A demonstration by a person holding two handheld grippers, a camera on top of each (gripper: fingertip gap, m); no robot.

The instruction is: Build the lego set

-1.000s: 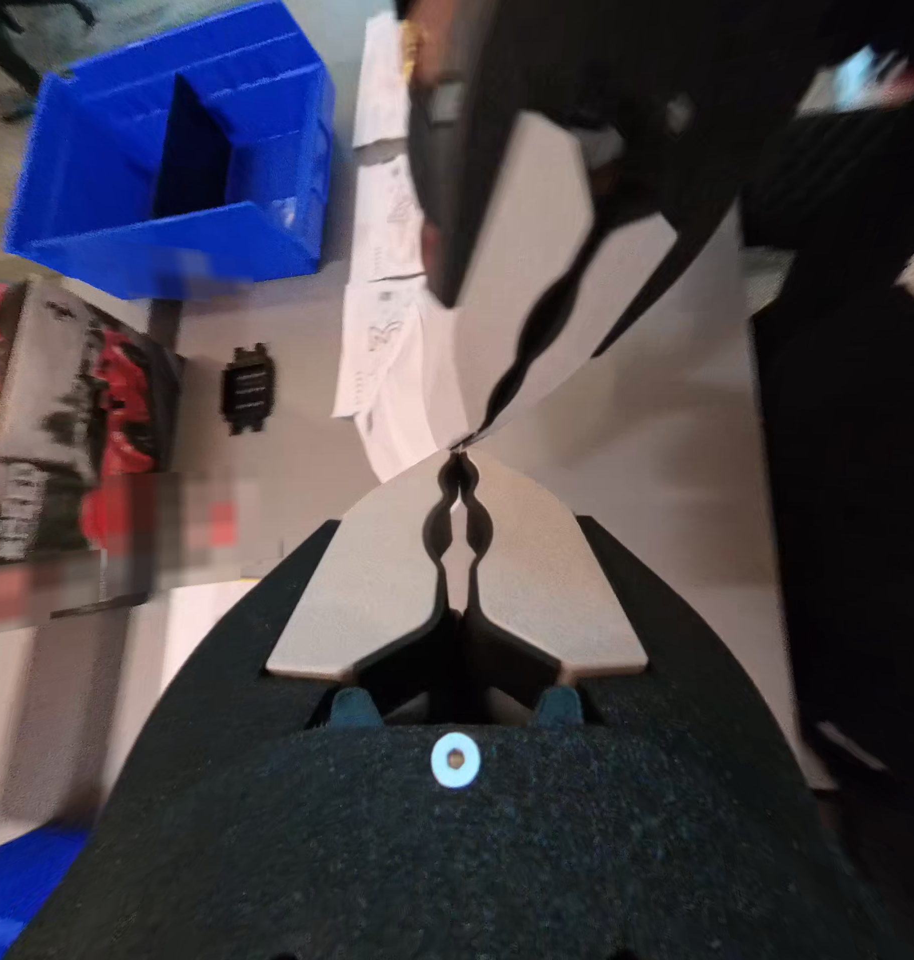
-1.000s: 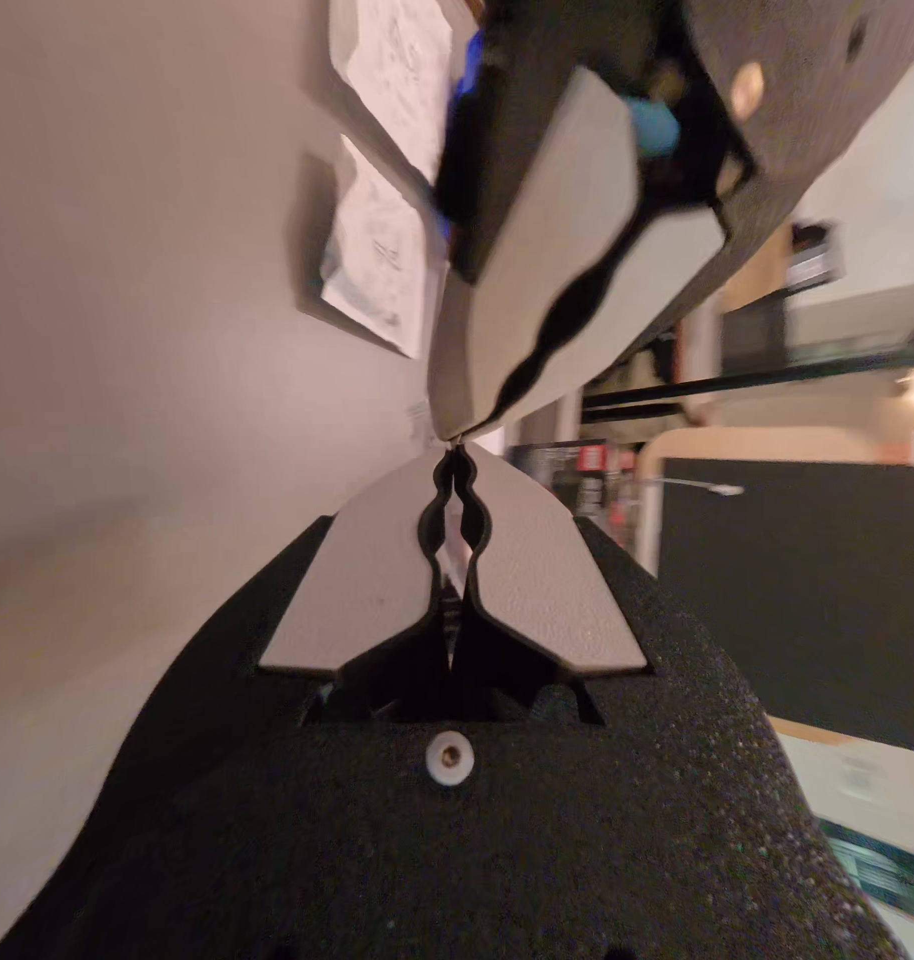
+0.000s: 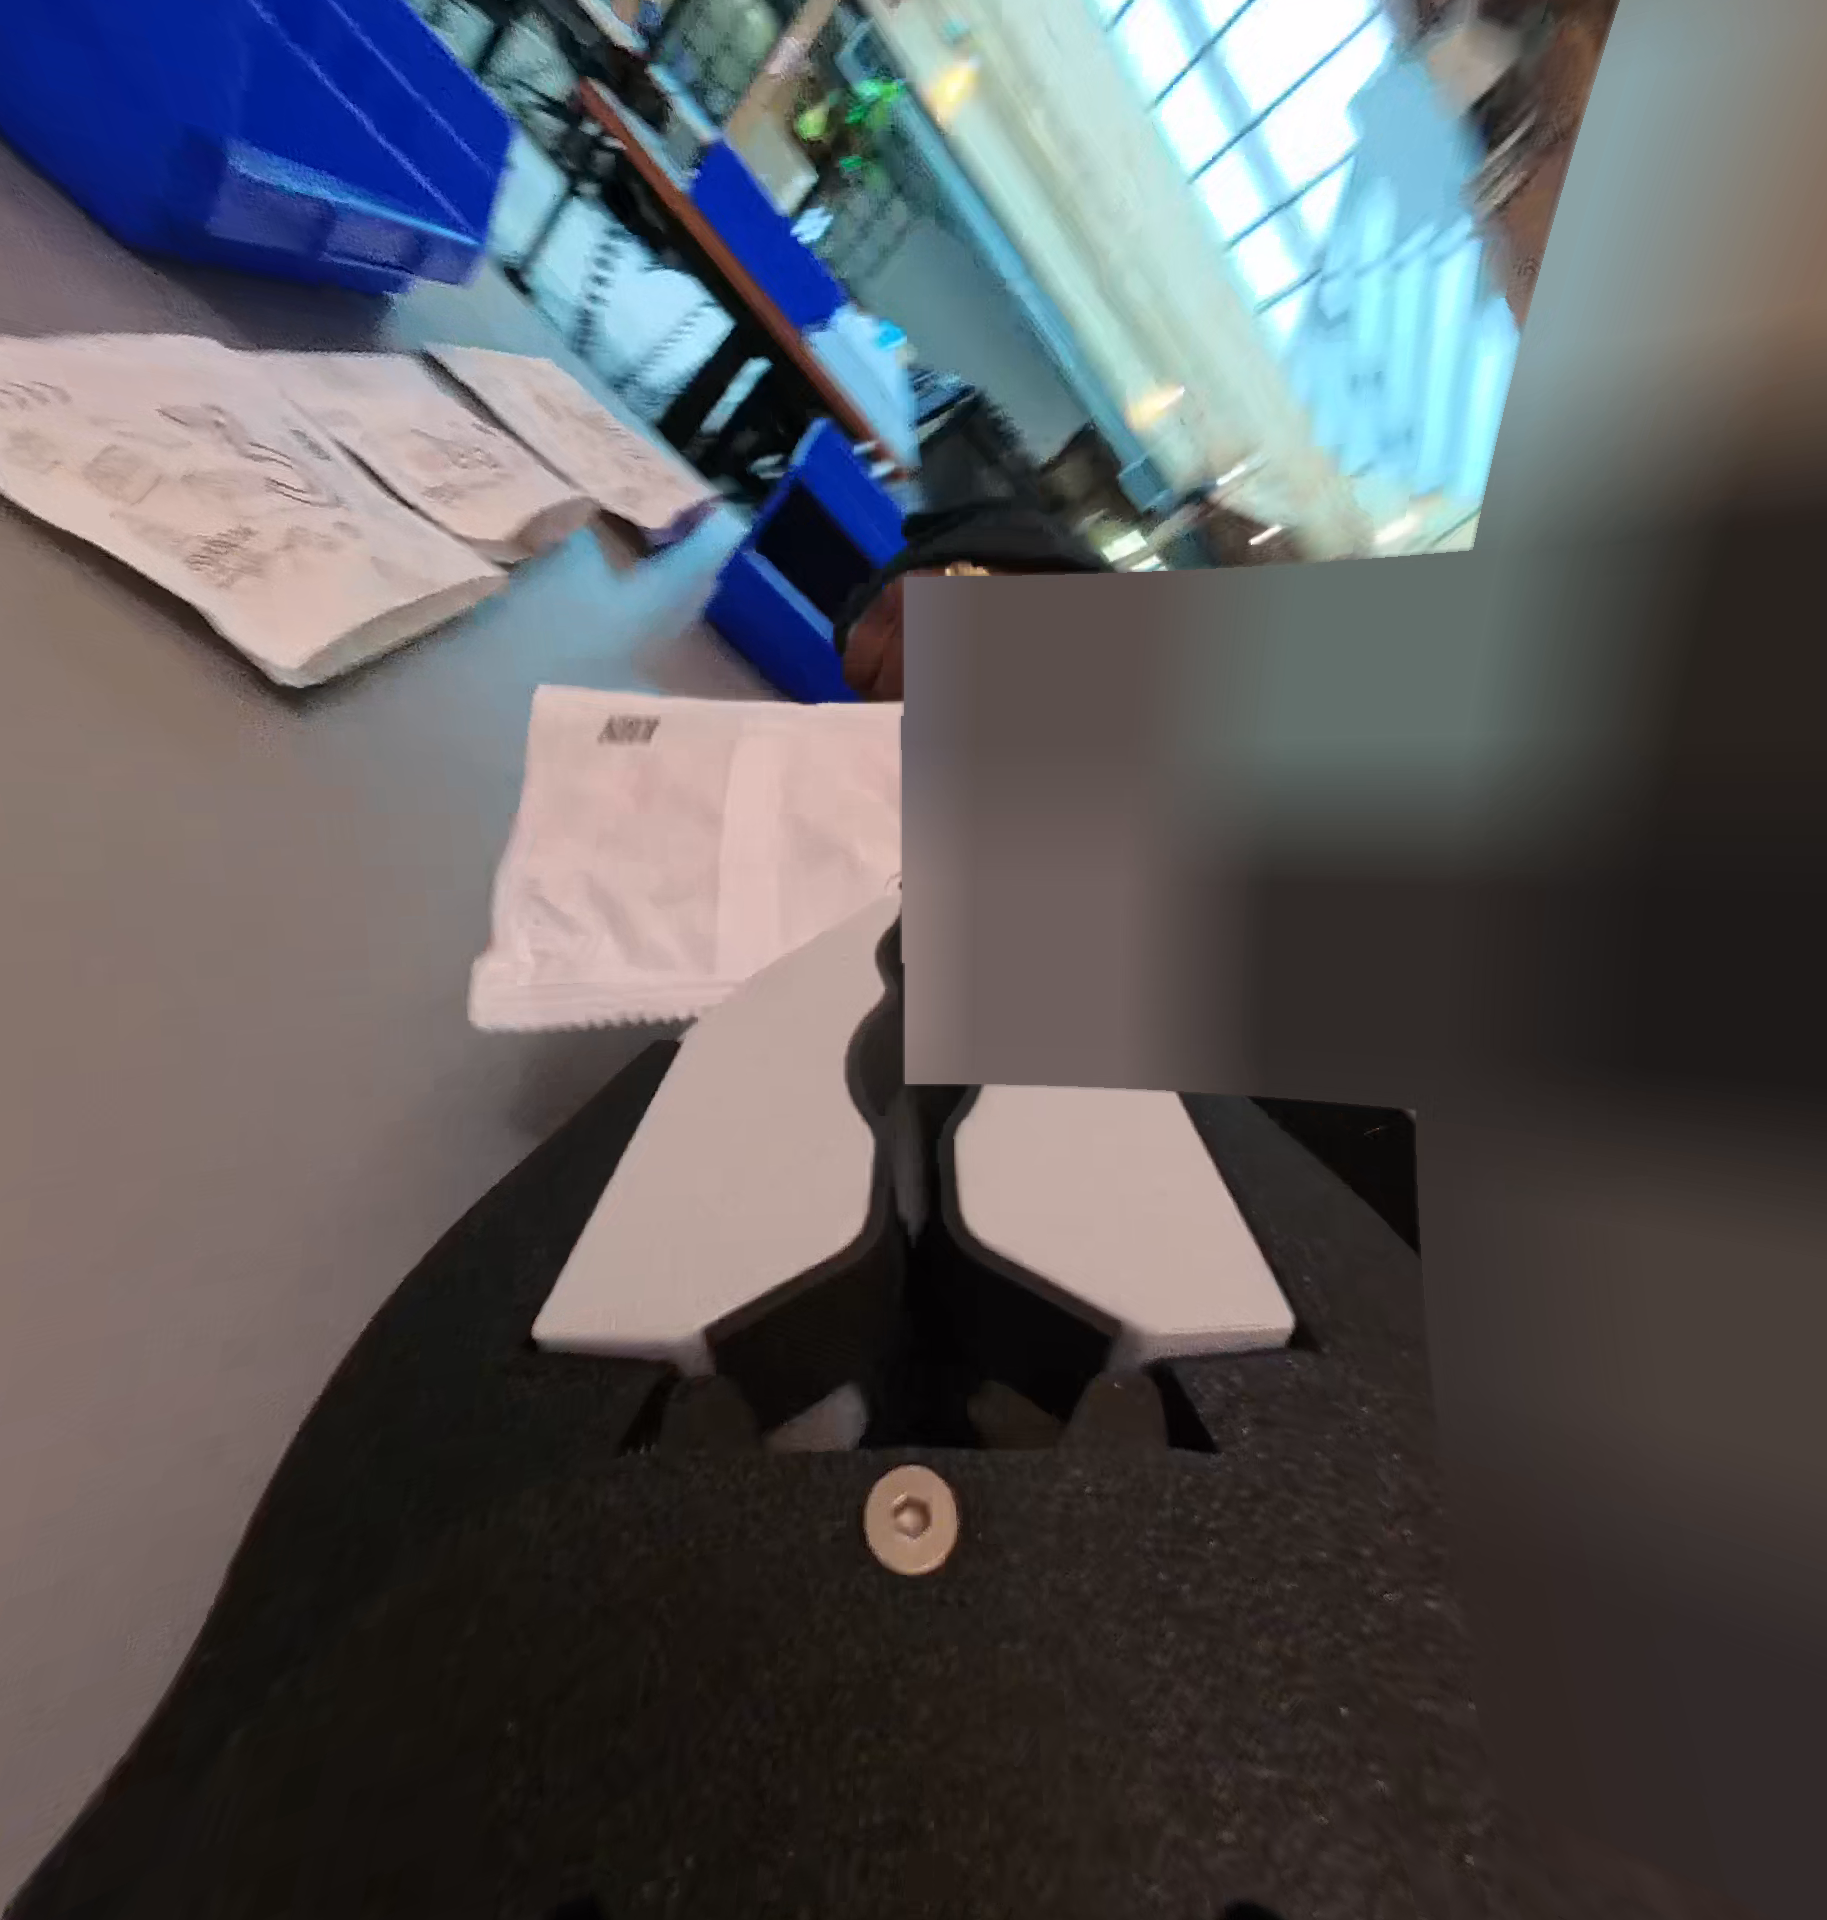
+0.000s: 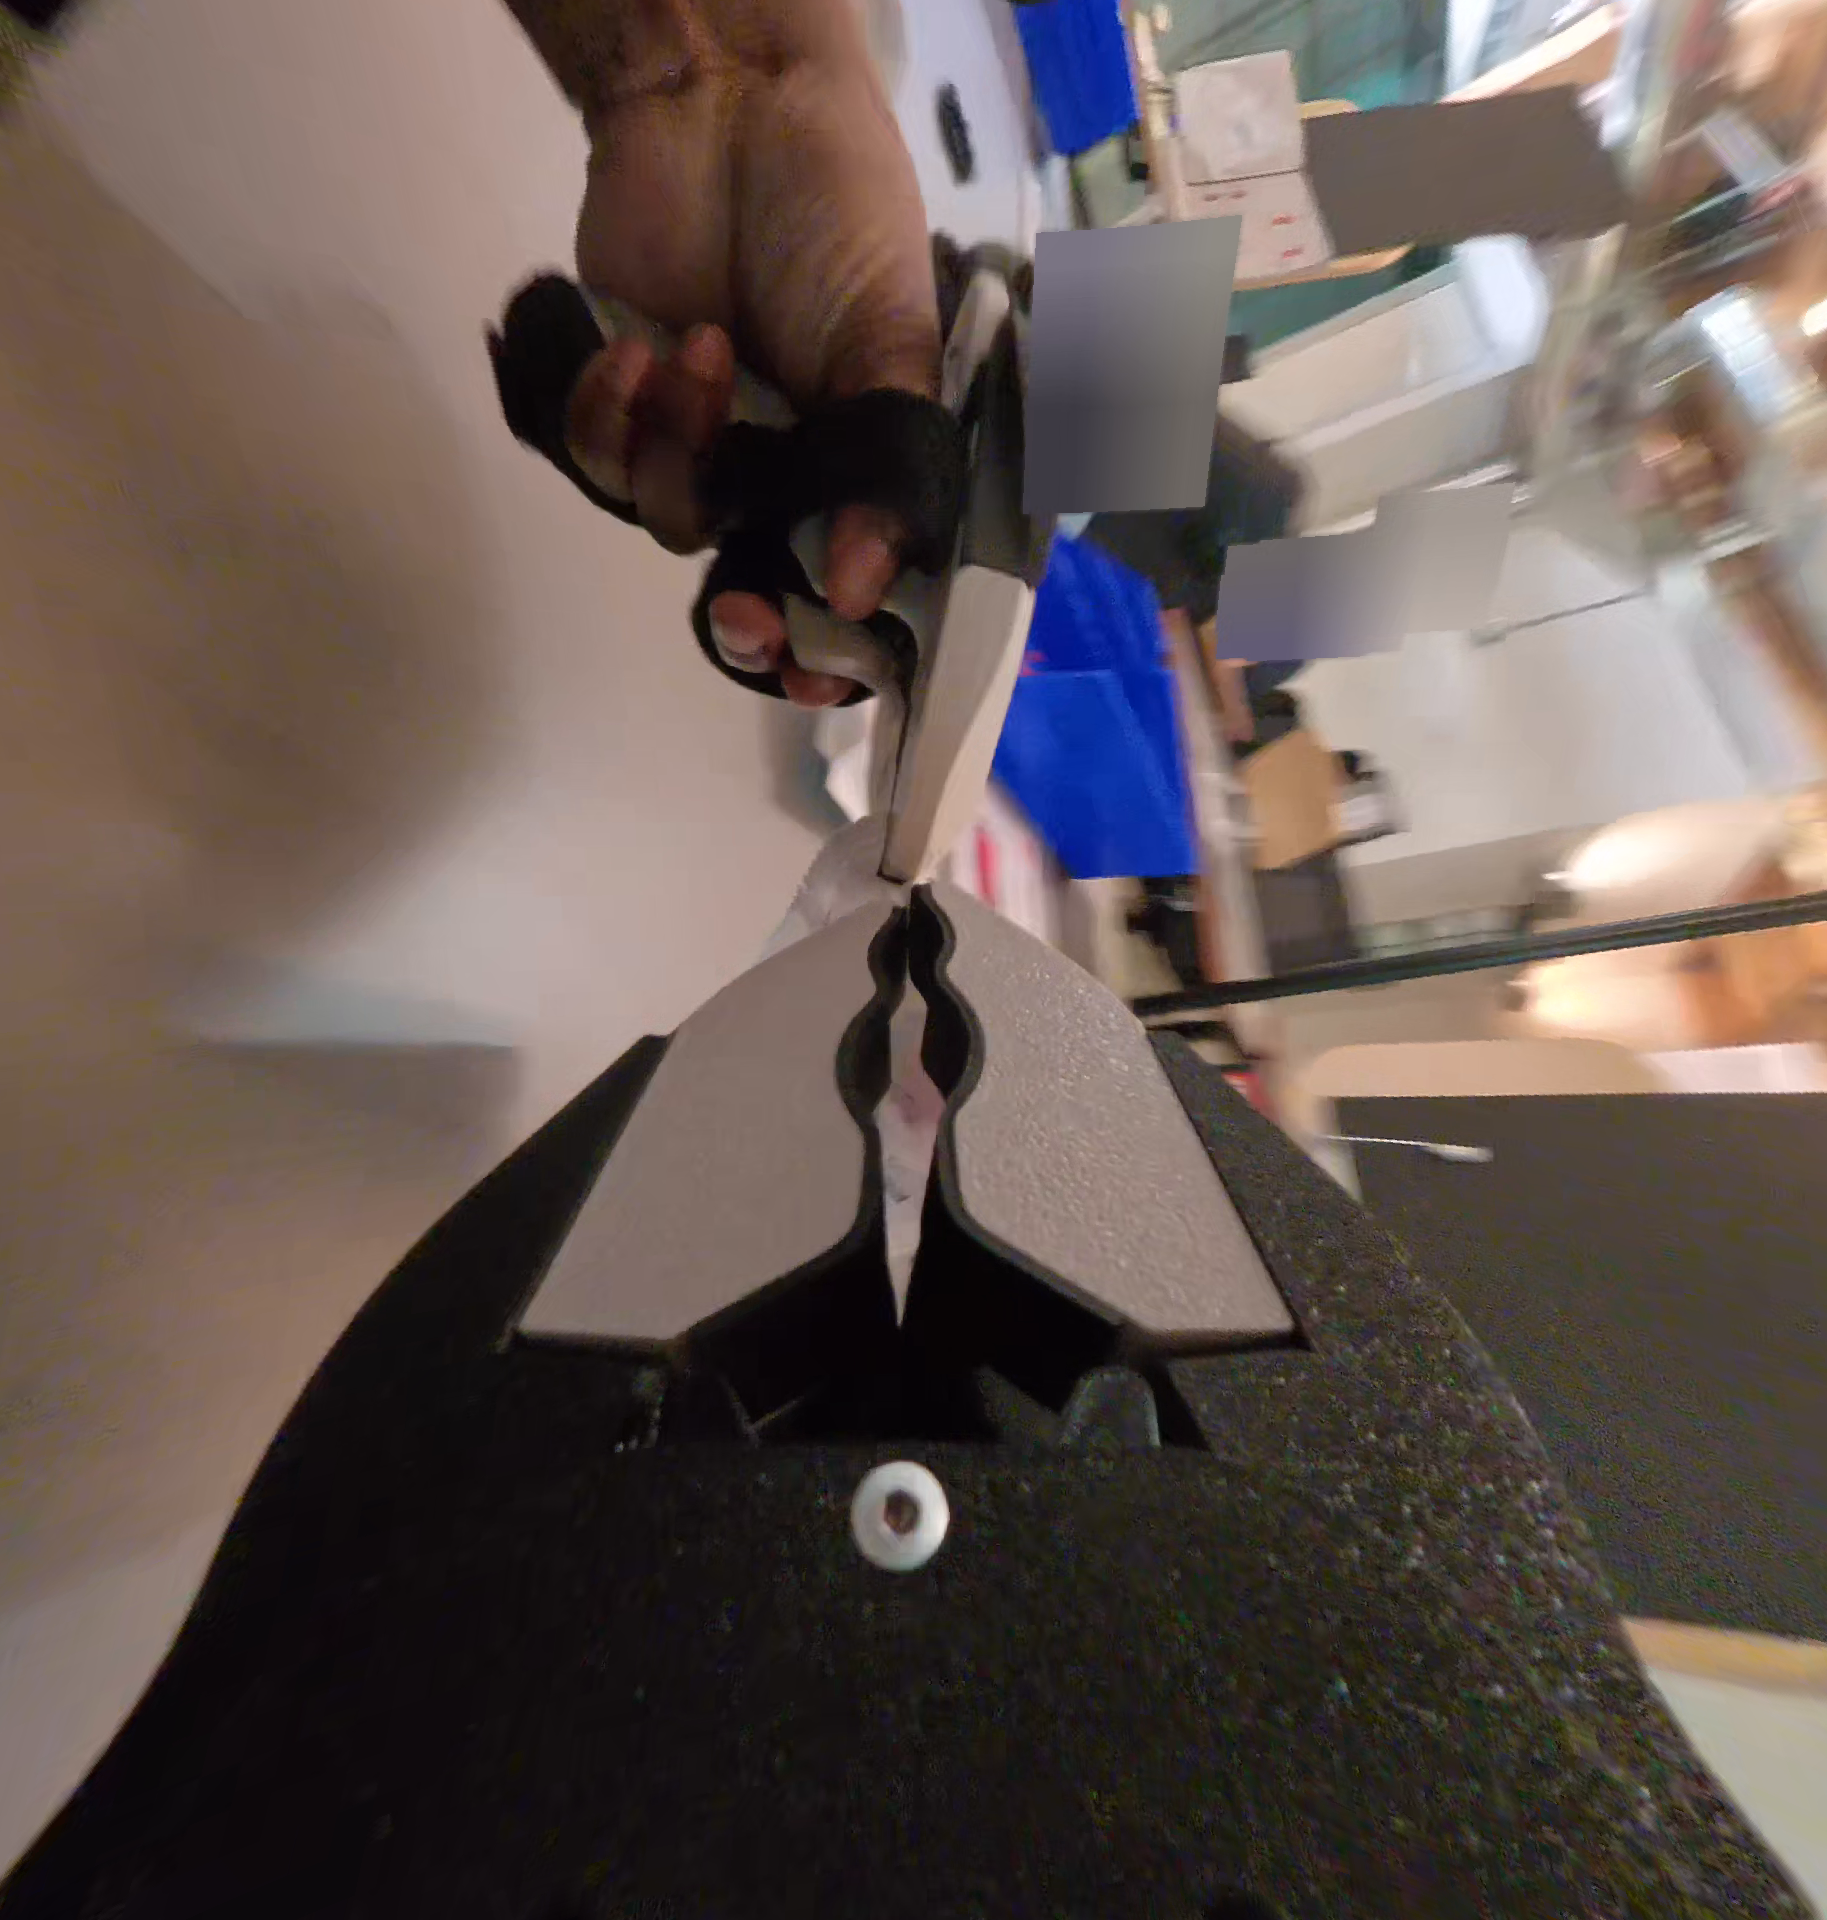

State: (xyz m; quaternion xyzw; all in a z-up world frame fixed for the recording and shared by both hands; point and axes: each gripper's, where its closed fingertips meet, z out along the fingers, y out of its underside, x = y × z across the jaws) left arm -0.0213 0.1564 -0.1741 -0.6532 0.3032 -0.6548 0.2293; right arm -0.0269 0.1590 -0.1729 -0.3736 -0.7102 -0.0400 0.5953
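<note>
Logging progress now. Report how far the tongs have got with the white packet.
Done: the white packet appears lifted off the grey table. In hand: left tongs and right tongs both pinch it, tip to tip. Left: packet looks unopened, no tear visible.

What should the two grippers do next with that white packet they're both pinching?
Probably draw the grippers slowly apart. In the right wrist view, the right gripper and left gripper both pinch the white packet at one spot, tips nearly touching, so it looks set for tearing.

The left tool (image 3: 893, 935) points at a white sachet (image 3: 680, 862) above the grey table (image 3: 213, 935); its fingertips are hidden. Printed paper packets (image 3: 265, 488) lie beyond, near a blue bin (image 3: 244, 156).
</note>
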